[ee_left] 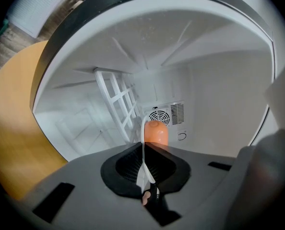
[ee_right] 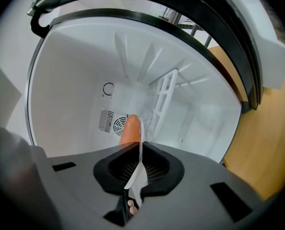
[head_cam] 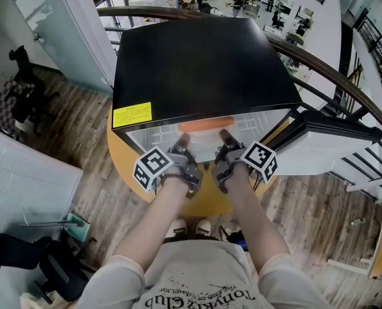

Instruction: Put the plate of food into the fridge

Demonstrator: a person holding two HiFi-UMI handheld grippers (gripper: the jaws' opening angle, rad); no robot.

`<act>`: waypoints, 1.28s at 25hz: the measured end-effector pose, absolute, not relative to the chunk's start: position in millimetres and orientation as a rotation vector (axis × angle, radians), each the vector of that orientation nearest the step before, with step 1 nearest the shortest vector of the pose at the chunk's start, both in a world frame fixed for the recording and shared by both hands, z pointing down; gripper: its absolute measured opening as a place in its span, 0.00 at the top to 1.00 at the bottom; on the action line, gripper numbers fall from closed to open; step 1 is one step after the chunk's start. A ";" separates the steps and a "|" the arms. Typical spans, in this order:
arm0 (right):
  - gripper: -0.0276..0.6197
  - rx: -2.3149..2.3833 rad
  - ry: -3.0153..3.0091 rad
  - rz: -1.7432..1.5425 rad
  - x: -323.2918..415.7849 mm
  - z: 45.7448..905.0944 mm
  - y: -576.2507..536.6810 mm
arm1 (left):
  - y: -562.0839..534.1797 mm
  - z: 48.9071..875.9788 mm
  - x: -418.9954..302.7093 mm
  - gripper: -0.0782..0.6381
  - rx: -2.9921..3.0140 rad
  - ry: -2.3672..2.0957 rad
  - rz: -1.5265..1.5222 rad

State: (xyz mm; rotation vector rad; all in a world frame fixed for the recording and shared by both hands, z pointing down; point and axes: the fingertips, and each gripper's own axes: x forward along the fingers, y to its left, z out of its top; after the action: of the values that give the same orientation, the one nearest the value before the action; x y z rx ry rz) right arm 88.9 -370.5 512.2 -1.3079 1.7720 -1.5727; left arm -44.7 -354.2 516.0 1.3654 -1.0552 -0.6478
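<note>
Left claw (ee_left: 143, 151): closed on the near rim of the plate (ee_left: 143, 163), which shows edge-on as a thin white line between the two black pads.
Right claw (ee_right: 138, 150): closed on the same rim, to the right of the left claw. From the head view the two are side by side, near each other but apart.
Plate: white, held by both claws at the open front of the fridge (head_cam: 197, 56). Its far part is under the front edge of the black top. Whether it rests on something inside, I cannot tell.
Food (head_cam: 206, 123): one long orange piece, like a sausage, lying across the far side of the plate.
Fridge: small, black outside and white inside. It stands on a round yellow table (head_cam: 122, 152), and a yellow sticker (head_cam: 132, 114) is at the near left corner of its top.
Door (head_cam: 329, 143): open, swung to the right.
Inside: a round fan grille (ee_left: 160, 115) on the back wall, and a white wire rack (ee_left: 116, 99) just beside it.
</note>
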 end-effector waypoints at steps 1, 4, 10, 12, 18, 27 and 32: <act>0.90 -1.308 1.773 -1.572 88.5 512.1 -371.6 | -355.0 515.9 -45.1 0.84 1.365 -1.056 -0.649; 0.90 -1.310 1.774 -1.572 87.0 512.8 -374.1 | -356.8 516.2 -46.4 0.84 1.363 -1.059 -0.649; 0.90 -1.316 1.768 -1.572 86.9 512.8 -377.7 | -359.0 514.5 -46.7 0.84 1.361 -1.064 -0.650; 0.90 -1.317 1.767 -1.570 86.2 512.0 -377.9 | -358.8 513.8 -47.5 0.84 1.360 -1.068 -0.650; 0.90 -1.323 1.780 -1.530 85.7 509.9 -379.7 | -358.8 514.8 -47.1 0.84 1.361 -1.056 -0.657; 0.81 -1.335 1.807 -1.483 87.8 504.0 -376.8 | -356.5 511.5 -43.5 0.82 1.392 -1.049 -0.660; 0.77 -1.340 1.801 -1.492 90.1 505.4 -372.9 | -353.3 510.1 -41.7 0.77 1.399 -1.050 -0.650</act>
State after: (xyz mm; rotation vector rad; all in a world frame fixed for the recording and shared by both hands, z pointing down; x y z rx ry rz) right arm 90.1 -372.9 505.4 -1.3404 1.8010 -1.4920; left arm -41.7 -353.3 510.1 1.3990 -1.0499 -0.6499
